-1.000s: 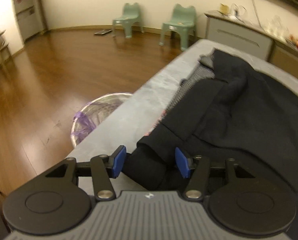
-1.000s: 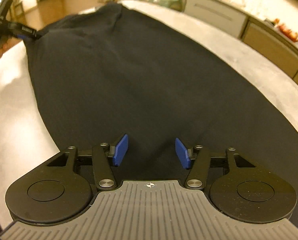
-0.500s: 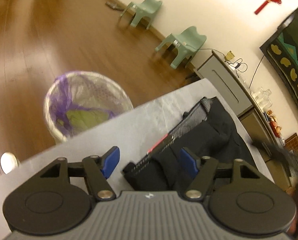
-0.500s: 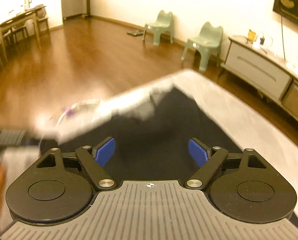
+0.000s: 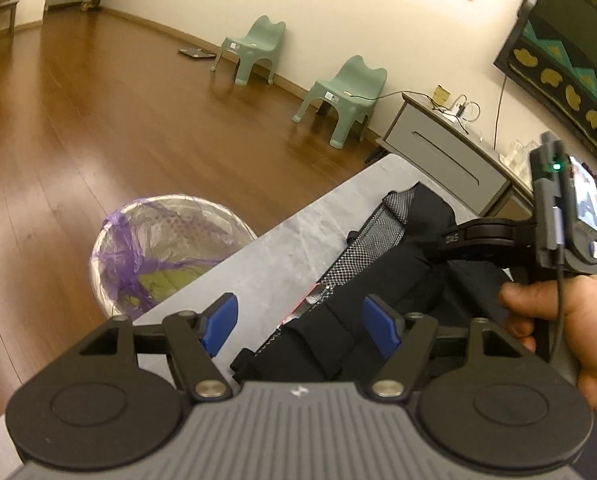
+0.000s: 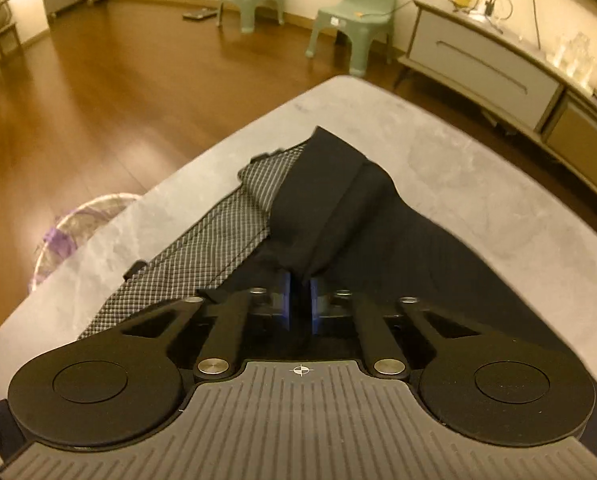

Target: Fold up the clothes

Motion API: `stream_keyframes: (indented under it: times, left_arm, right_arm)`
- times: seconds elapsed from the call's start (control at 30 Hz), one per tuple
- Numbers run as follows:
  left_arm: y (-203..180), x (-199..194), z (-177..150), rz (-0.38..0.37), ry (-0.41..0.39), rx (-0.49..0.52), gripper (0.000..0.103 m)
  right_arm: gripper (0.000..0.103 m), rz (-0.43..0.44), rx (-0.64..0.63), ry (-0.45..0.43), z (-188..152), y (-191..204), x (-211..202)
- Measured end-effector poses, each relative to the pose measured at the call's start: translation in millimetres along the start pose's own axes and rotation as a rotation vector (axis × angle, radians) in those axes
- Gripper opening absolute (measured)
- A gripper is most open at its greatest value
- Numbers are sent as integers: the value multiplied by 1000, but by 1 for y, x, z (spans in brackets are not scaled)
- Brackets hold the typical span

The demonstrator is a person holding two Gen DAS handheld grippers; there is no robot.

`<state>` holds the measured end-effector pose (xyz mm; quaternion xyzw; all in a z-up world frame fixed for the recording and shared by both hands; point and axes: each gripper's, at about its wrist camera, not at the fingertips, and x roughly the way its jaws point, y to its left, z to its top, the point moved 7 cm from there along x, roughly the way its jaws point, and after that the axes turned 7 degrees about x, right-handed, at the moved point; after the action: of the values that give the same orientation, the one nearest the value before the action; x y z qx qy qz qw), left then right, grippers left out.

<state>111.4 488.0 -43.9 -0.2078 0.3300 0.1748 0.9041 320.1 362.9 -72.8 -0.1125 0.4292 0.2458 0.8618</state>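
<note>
A black garment [image 5: 418,276] with a grey mesh lining [image 5: 362,248] lies bunched at the corner of the grey table [image 5: 278,256]. My left gripper [image 5: 300,326] hovers over its near end. Its jaws are opening, and the black hem lies between the blue pads without being pressed. My right gripper [image 6: 299,304] is shut on a raised fold of the black garment [image 6: 338,208], beside the mesh lining [image 6: 218,248]. In the left wrist view, a hand [image 5: 558,320] holds the right gripper [image 5: 450,238] over the cloth at the right.
A bin with a purple liner [image 5: 158,248] stands on the wood floor just off the table's left edge. Two green chairs [image 5: 346,96] and a grey sideboard [image 6: 482,64] line the far wall. Bare grey table [image 6: 458,168] shows right of the garment.
My right gripper swept across the spread garment to its far end and shut on a fold. My left gripper rolled, widened its jaws, and the right gripper came into its view.
</note>
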Motion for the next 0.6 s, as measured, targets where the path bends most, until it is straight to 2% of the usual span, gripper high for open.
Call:
stream_keyframes:
  times: [0.33, 0.4, 0.47, 0.5, 0.57, 0.6]
  left_arm:
    - [3, -1, -1, 14, 5, -25, 72]
    - [2, 0, -1, 13, 5, -23, 72]
    - [1, 2, -2, 7, 9, -24, 72]
    - [-1, 3, -2, 3, 13, -22, 72]
    - [-2, 5, -5, 0, 26, -18, 72]
    - [-2, 6, -5, 1, 29, -17, 72]
  right_arm:
    - [2, 36, 74, -30, 9, 11, 3]
    - [2, 106, 124, -64, 15, 11, -4]
    - [1, 234, 208, -92, 18, 8, -10]
    - [1, 257, 213, -73, 15, 6, -4]
    - [0, 168, 105, -6, 4, 8, 14]
    - [18, 123, 49, -19, 3, 9, 15]
